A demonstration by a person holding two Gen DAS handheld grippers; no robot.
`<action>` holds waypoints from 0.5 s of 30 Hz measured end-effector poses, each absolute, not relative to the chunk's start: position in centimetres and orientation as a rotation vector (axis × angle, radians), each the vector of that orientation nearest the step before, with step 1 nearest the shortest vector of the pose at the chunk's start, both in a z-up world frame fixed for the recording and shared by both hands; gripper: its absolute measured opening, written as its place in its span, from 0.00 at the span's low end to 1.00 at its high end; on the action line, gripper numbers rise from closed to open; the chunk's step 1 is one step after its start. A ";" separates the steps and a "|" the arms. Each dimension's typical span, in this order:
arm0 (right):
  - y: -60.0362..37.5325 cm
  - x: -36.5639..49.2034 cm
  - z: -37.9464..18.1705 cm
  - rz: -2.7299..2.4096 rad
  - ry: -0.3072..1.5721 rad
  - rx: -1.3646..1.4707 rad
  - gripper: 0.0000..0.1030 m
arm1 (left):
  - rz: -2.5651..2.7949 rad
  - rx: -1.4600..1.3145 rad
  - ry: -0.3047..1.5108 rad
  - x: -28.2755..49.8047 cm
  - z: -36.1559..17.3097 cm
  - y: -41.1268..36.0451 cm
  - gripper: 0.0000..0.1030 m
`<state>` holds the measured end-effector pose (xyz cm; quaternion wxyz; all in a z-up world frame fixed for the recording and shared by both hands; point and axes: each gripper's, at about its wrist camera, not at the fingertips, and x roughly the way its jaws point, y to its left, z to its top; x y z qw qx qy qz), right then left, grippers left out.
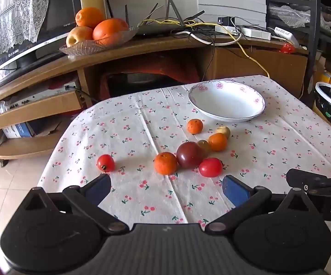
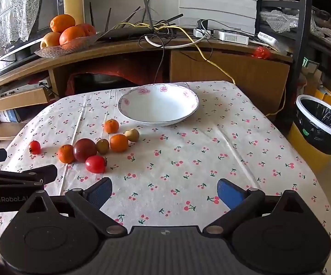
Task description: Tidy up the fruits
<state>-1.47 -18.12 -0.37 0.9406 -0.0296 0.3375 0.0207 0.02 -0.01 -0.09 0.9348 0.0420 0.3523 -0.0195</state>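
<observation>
Several small fruits lie loose on the cherry-print tablecloth point(image 1: 137, 137): a lone red tomato point(image 1: 105, 163) to the left, a small orange point(image 1: 165, 163), a dark purple tomato point(image 1: 190, 154), a red tomato point(image 1: 210, 167), and further oranges point(image 1: 195, 126) beyond. An empty white bowl point(image 1: 226, 101) with pink flowers stands behind them. My left gripper point(image 1: 166, 186) is open, low over the cloth just in front of the fruits. My right gripper point(image 2: 165, 190) is open too, over bare cloth to the right of the cluster point(image 2: 84, 149), with the bowl point(image 2: 158, 106) ahead.
A wooden TV stand point(image 1: 142, 45) behind the table carries a glass dish of large oranges point(image 1: 98, 34), a router and tangled cables. A bin with a black liner point(image 2: 323, 123) stands to the right of the table. The table's left edge drops to tiled floor.
</observation>
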 end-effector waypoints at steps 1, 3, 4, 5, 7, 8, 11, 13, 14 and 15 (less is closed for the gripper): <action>-18.1 -1.6 -0.4 0.048 0.693 -0.057 0.90 | -0.041 0.081 0.721 0.0 -0.1 -0.1 1.00; -18.0 -1.6 -0.3 0.057 0.706 -0.058 0.90 | -0.039 0.076 0.720 -0.6 0.0 0.1 1.00; -18.3 -1.6 -0.4 0.063 0.713 -0.047 0.90 | -0.038 0.077 0.719 -0.8 0.0 0.0 1.00; -18.2 -1.5 -0.5 0.064 0.718 -0.044 0.90 | -0.036 0.080 0.722 -0.7 0.1 -0.1 1.00; -18.3 -1.7 -0.5 0.066 0.721 -0.034 0.90 | -0.036 0.078 0.723 -1.0 0.3 -0.2 1.00; -18.4 -1.7 -0.3 0.067 0.724 -0.032 0.90 | -0.034 0.074 0.723 -1.0 0.3 -0.2 1.00; -18.3 -1.8 -0.4 0.070 0.721 -0.033 0.90 | -0.030 0.059 0.726 -1.1 0.3 0.1 1.00; -18.3 -1.8 -0.4 0.074 0.721 -0.030 0.89 | -0.030 0.053 0.726 -1.2 0.2 0.2 1.00; -18.2 -1.8 -0.4 0.075 0.722 -0.029 0.89 | -0.030 0.051 0.726 -1.2 0.2 0.3 1.00; -18.2 -1.8 -0.4 0.076 0.723 -0.028 0.89 | -0.029 0.051 0.727 -1.2 0.2 0.3 1.00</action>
